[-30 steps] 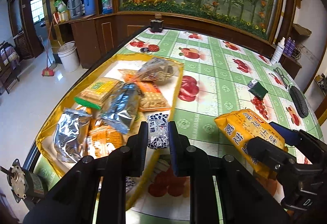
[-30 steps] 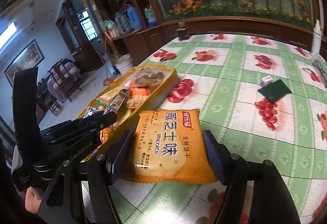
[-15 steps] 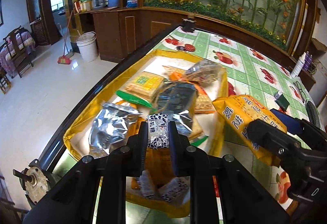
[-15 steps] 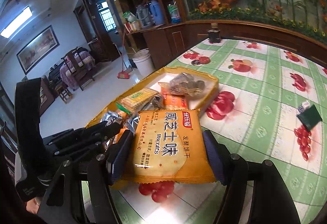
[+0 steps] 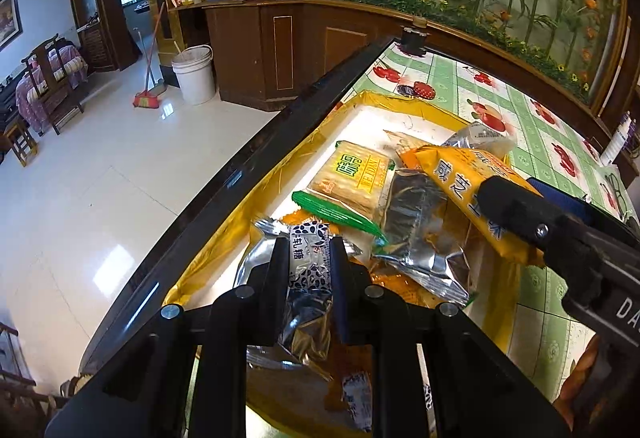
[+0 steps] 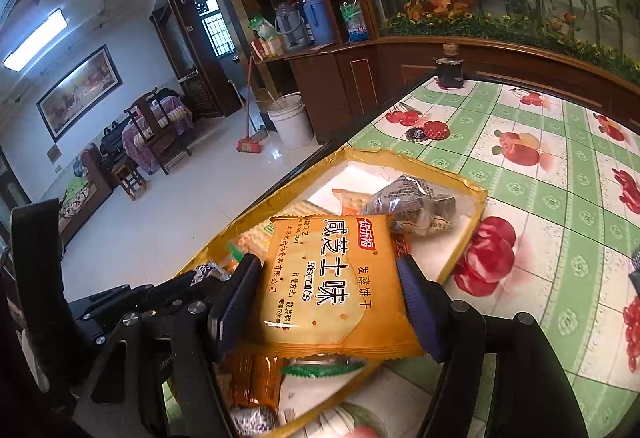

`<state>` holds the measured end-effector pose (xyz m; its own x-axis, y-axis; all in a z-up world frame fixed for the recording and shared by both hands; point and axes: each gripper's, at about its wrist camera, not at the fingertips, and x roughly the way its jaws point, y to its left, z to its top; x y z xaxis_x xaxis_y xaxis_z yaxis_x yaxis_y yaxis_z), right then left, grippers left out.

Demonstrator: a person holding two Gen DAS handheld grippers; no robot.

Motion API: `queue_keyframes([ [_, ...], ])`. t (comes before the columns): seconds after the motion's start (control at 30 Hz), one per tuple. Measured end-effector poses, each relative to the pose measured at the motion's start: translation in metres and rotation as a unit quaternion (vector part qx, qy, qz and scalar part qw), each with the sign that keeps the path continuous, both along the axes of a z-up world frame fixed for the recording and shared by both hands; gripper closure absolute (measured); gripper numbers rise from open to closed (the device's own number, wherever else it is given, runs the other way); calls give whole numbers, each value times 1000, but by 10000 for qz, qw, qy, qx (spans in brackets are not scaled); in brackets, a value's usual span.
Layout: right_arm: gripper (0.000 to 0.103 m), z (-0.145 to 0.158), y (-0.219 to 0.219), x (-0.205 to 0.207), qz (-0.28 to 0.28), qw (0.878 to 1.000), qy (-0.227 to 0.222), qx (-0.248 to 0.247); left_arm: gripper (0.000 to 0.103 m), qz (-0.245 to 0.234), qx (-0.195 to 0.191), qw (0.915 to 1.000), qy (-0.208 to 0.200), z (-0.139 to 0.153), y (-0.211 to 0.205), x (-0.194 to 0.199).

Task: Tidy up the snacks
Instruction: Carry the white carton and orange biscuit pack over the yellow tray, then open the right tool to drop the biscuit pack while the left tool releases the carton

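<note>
While both tools hung over yellow tray, I read drop as straight down: right gripper clamped on orange biscuit packet, long axis running away from me, packet above tray's near half; left gripper nearer tray's near-left corner, pinching small nougat candy, black-and-white wrapper upright between fingers. Green-edged cracker pack and silver pouch lay below. Tray floor under biscuit packet hidden from me; packet's far end cut off in left view
</note>
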<state>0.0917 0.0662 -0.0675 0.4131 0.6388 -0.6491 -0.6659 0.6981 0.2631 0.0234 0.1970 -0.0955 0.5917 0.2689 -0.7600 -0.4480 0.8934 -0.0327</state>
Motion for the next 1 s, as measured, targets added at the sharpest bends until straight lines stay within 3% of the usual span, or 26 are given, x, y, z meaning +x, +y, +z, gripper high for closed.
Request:
queue_keyframes([
  [0.73,33,-8,29,13,90,9999,64,21,85,70,424,9989,207,-6,4,13],
  [0.77,32,-8,30,14,87,9999,71,18,82,86,425,9988,218,-6,4,13],
  [0.83,30,-7,29,15,28,10000,13,3,67,126,395,9989,227,-6,6,13],
  [0.87,30,-7,27,16,21,10000,27,28,50,153,374,9989,233,-7,7,12],
  [0.9,31,-6,25,16,-7,10000,24,49,43,168,357,9990,215,-7,8,11],
  [1.0,30,1,19,16,-110,9999,-85,74,43,190,359,9991,143,-5,8,7],
])
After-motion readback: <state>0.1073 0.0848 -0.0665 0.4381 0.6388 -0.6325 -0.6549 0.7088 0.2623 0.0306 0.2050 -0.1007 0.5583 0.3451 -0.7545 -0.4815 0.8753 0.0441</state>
